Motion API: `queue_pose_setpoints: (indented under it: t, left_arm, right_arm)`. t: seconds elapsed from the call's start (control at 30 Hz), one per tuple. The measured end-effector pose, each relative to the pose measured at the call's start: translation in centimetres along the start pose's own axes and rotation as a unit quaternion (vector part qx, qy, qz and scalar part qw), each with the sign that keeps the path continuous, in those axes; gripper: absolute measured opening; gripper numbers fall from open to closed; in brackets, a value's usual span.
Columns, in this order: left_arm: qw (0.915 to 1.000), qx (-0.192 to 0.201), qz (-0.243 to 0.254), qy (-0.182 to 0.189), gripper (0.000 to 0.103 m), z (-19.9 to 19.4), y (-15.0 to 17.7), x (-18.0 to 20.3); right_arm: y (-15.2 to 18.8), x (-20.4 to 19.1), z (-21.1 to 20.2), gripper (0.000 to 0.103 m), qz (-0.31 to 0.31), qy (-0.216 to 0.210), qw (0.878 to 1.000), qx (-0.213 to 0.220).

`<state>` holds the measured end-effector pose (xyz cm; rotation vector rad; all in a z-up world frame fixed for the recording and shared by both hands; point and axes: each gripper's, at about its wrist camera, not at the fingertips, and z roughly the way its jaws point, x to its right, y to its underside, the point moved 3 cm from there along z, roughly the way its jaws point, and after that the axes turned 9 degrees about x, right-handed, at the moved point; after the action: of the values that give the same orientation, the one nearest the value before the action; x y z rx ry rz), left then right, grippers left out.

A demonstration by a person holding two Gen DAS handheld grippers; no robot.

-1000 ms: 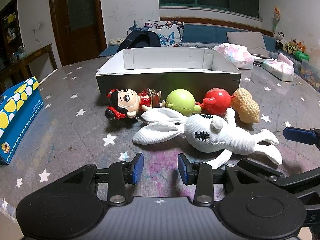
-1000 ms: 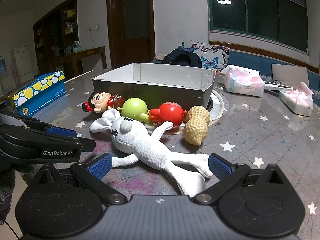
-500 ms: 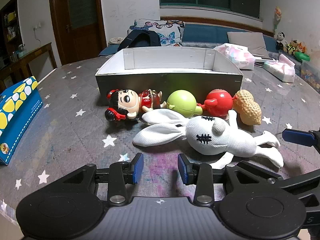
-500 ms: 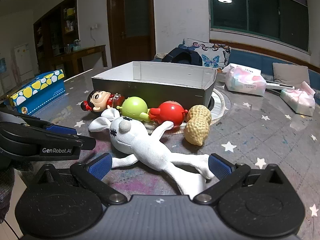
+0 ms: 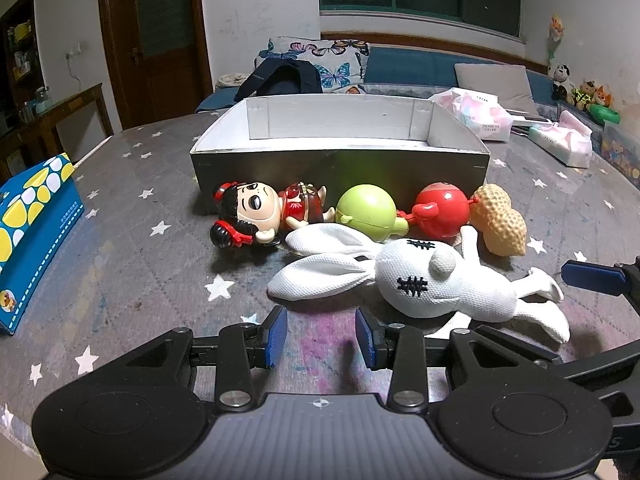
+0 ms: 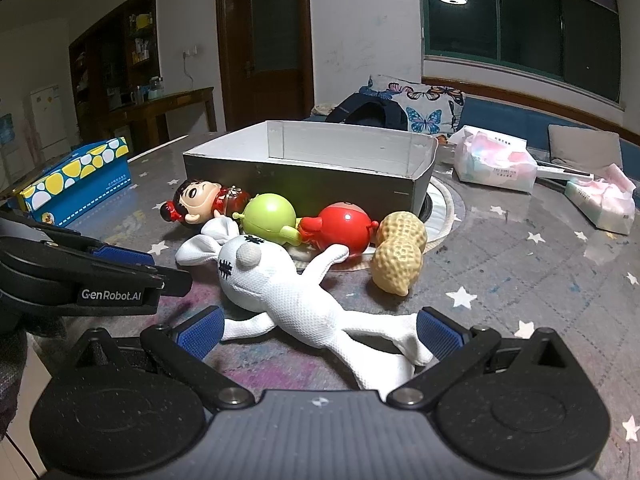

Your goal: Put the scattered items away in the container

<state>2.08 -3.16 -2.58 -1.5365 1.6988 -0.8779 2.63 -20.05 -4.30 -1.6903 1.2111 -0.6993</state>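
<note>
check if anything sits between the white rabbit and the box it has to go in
Yes. The white mesh plush rabbit lies in front of the grey open cardboard box, with the green round toy and red round toy lined up against the box's near wall between them.

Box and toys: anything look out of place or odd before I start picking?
Nothing damaged or spilled. The box sits upright, and what shows of its inside is bare, while all five toys lie outside along its front wall. The white rabbit sprawls on its back, one arm touching the red toy.
</note>
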Motion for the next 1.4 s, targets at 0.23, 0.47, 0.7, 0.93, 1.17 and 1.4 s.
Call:
queue_pose_setpoints:
  t: [0.23, 0.47, 0.7, 0.93, 1.17, 1.4]
  left_arm:
    - [1.0000, -0.002, -0.001, 0.001, 0.040, 0.3, -0.1, -0.1]
    - [1.0000, -0.003, 0.000, 0.004, 0.040, 0.5, -0.2, -0.1]
    - [0.9999, -0.004, 0.002, 0.011, 0.040, 0.8, -0.4, -0.2]
    - [0.9997, -0.003, 0.005, 0.025, 0.040, 0.7, -0.6, -0.5]
    - [0.9985, 0.007, 0.013, 0.053, 0.040, 0.4, -1.0, -0.7]
    - [0.9955, 0.042, 0.055, 0.066, 0.040, -0.5, -2.3, -1.0]
  right_arm:
    - [0.0, -0.1, 0.4, 0.103, -0.004, -0.006, 1.000, 0.000]
    - [-0.1, -0.1, 0.9, 0.103, -0.004, -0.011, 1.000, -0.004]
    - [-0.1, -0.3, 1.5, 0.100, -0.014, -0.017, 1.000, -0.010]
    - [-0.2, -0.5, 2.2, 0.095, -0.031, -0.024, 0.999, -0.021]
    - [-0.4, -0.6, 2.7, 0.088, -0.054, -0.035, 0.998, -0.026]
    - [-0.8, -0.6, 3.6, 0.077, -0.077, -0.057, 0.995, -0.038]
